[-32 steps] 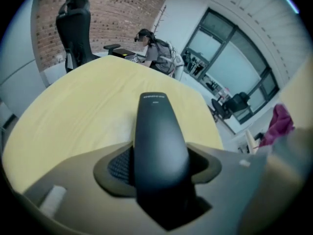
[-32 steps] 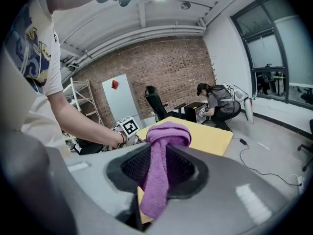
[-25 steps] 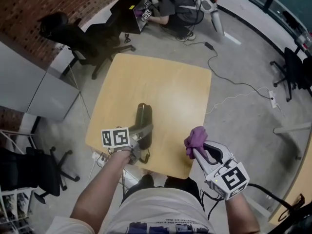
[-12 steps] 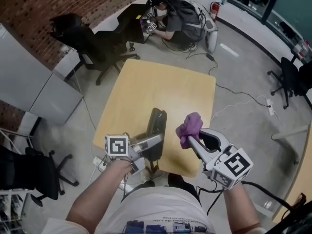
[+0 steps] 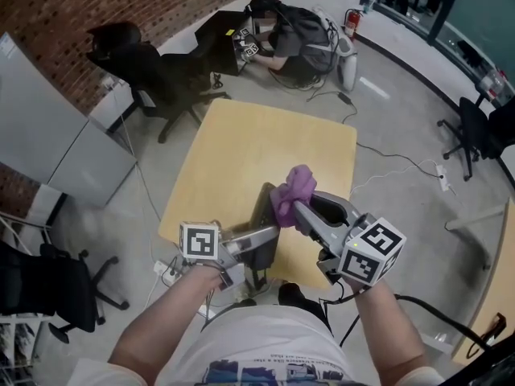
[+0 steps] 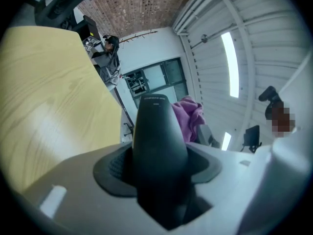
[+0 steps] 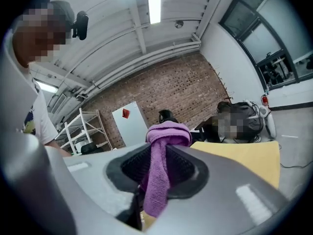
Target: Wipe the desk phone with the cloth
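My left gripper [image 5: 256, 238] is shut on the black phone handset [image 5: 264, 215], holding it above the near edge of the light wooden table [image 5: 241, 143]. In the left gripper view the handset [image 6: 156, 151] stands up between the jaws, the purple cloth [image 6: 190, 117] just behind it on the right. My right gripper [image 5: 299, 209] is shut on that cloth [image 5: 291, 190], which bunches out past the jaw tips against the handset's upper end. The right gripper view shows the cloth [image 7: 161, 165] pinched between the pads. No phone base is in view.
A person crouches by a low black desk [image 5: 282, 18] beyond the table's far side. Black office chairs [image 5: 137, 55] stand at the far left, another [image 5: 483, 119] at the right. A grey cabinet [image 5: 56, 135] is on the left. Cables [image 5: 386, 147] trail over the floor.
My right gripper has swung left with the cloth, from beside the table's near right corner to the handset's upper end. The left gripper has kept hold of the handset and shifted slightly right.
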Demonstrator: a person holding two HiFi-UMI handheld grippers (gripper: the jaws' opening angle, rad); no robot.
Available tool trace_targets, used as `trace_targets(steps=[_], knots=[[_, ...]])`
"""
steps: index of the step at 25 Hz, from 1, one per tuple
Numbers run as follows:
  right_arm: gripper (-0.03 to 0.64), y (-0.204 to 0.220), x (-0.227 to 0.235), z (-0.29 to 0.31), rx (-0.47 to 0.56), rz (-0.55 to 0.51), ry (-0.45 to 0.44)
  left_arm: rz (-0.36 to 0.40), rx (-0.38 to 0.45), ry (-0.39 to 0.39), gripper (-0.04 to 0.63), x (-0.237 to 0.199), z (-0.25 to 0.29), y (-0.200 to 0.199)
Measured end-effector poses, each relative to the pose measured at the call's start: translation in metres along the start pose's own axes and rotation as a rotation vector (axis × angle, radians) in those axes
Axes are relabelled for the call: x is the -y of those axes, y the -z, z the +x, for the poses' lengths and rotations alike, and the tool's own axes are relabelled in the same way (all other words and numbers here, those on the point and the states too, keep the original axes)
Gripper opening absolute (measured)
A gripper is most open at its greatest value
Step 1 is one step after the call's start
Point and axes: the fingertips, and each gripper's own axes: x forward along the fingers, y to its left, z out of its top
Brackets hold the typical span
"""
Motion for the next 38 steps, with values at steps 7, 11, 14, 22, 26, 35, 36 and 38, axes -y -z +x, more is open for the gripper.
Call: trace_targets(steps=[7,11,14,22,26,35,36,38], knots=[[0.094,0.020,-0.022,-0.001,-0.032,0.038,-0.021,-0.027,0.040,0.052,0.293,0.008,-0.010,-0.020],[0.094,0.035,-0.016,-0.001,-0.042,0.085,-0.003,-0.037,0.017,0.016,0.290,-0.005,-0.004,-0.021],[0.094,0.053,-0.014,-0.003,-0.073,0.125,-0.002,-0.060,-0.003,0.004,0.290,-0.014,0.000,-0.017],[0.094,0.060,-0.014,-0.018,-0.084,0.151,-0.013,-0.121,0.019,0.052,0.291,-0.009,0.001,-0.023],[0.095,0.035,0.011,-0.024,-0.006,0.158,0.024,-0.112,0.016,0.070,0.291,-0.003,-0.002,-0.024],[0.094,0.012,0.040,-0.003,0.087,0.220,0.005,-0.089,-0.014,0.110,0.291,0.011,-0.003,-0.016],[0.094,0.016,0.038,-0.001,0.086,0.229,-0.003,-0.087,-0.015,0.107,0.291,0.011,-0.004,-0.016],[0.094,0.024,0.031,0.001,0.079,0.248,-0.019,-0.092,-0.010,0.101,0.291,0.010,-0.007,-0.018]])
